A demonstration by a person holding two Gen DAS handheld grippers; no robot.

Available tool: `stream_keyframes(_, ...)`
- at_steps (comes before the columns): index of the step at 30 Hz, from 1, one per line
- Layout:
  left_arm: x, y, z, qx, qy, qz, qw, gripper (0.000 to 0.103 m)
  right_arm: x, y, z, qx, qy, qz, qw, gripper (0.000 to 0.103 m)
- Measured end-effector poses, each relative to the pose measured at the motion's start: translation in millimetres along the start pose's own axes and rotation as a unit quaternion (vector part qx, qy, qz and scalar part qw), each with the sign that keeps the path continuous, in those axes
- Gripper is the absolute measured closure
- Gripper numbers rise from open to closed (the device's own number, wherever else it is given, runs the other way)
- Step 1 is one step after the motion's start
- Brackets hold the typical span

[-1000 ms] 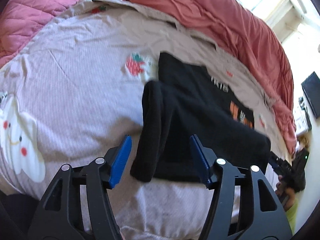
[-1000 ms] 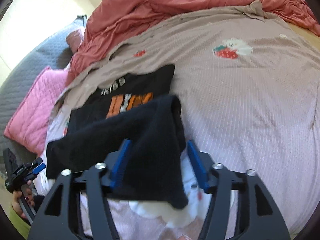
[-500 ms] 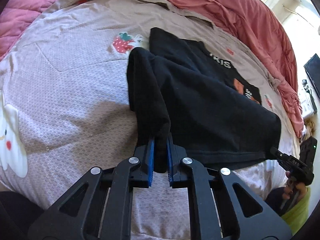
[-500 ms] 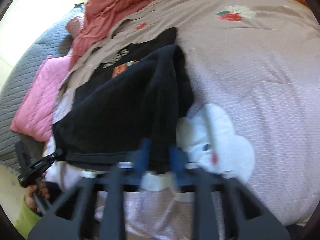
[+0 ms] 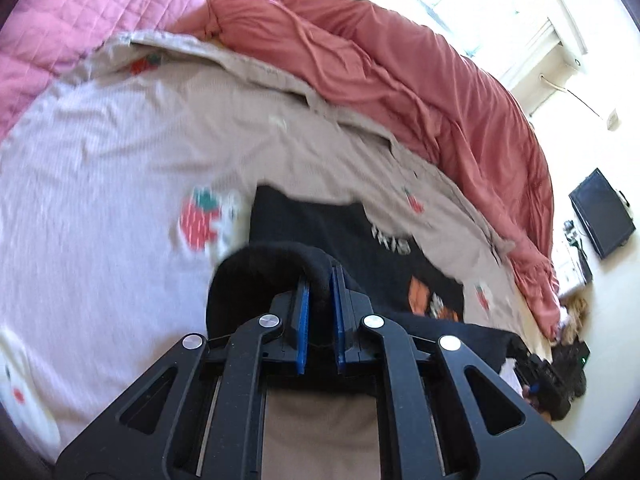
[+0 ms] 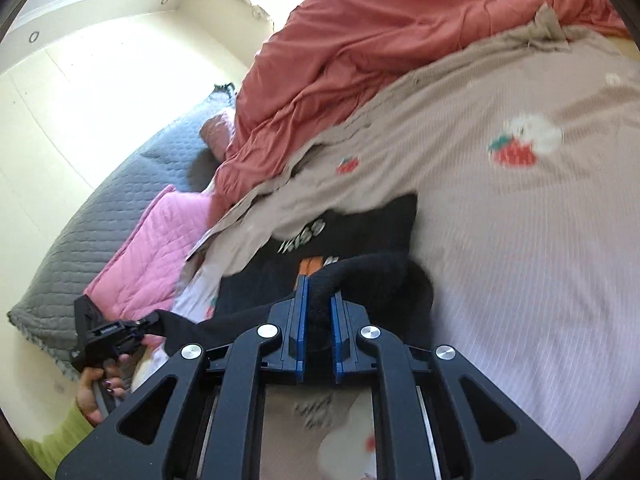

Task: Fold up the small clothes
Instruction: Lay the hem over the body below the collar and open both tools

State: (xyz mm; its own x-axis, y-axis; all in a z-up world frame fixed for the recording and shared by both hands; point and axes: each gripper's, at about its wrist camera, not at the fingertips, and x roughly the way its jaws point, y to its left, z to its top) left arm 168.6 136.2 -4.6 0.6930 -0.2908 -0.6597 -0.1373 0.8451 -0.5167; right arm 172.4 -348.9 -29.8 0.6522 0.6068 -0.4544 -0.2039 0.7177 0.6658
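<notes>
A black T-shirt with white letters and an orange print lies on the pale strawberry-print bedsheet. Its near hem is lifted off the bed and stretched between both grippers. My left gripper is shut on one bunched corner of the shirt, with black cloth pinched between the blue pads. In the right wrist view my right gripper is shut on the other corner of the T-shirt. The left gripper also shows there at the far left, held by a hand in a green sleeve.
A rumpled red-orange duvet runs along the far side of the bed. A pink quilted pillow lies at the far left, and a grey quilt lies beyond it. A dark screen hangs on the wall.
Both grippers went from open around the shirt's near edge to shut on it. They have since lifted the hem and tipped upward, so more of the far bed and room shows.
</notes>
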Motion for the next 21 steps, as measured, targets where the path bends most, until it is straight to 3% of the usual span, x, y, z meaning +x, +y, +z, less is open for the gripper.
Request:
stream_keyframes(6, 33, 11, 24, -0.020, -0.005, 0.025, 0.9995, 0.099, 31, -15, 17, -0.010, -0.001, -0.037, 0.999, 0.094)
stream_keyframes(12, 66, 17, 22, -0.014, 0.020, 0.077, 0.9967, 0.098, 64, -15, 8, -0.070, 0.047, -0.123, 0.989, 0.089)
stream_keyframes(13, 67, 19, 20, -0.019, 0.021, 0.078, 0.9965, 0.097, 65, -15, 7, -0.068, 0.053, -0.124, 0.988, 0.083)
stream_keyframes(16, 57, 18, 14, -0.022, 0.007, 0.057, 0.9981, 0.074, 53, -15, 10, -0.057, 0.033, -0.114, 0.991, 0.059)
stream_keyframes(21, 16, -6, 0, 0.028, -0.035, 0.063, 0.9970, 0.069, 32, -6, 18, -0.060, -0.004, -0.114, 0.992, 0.055)
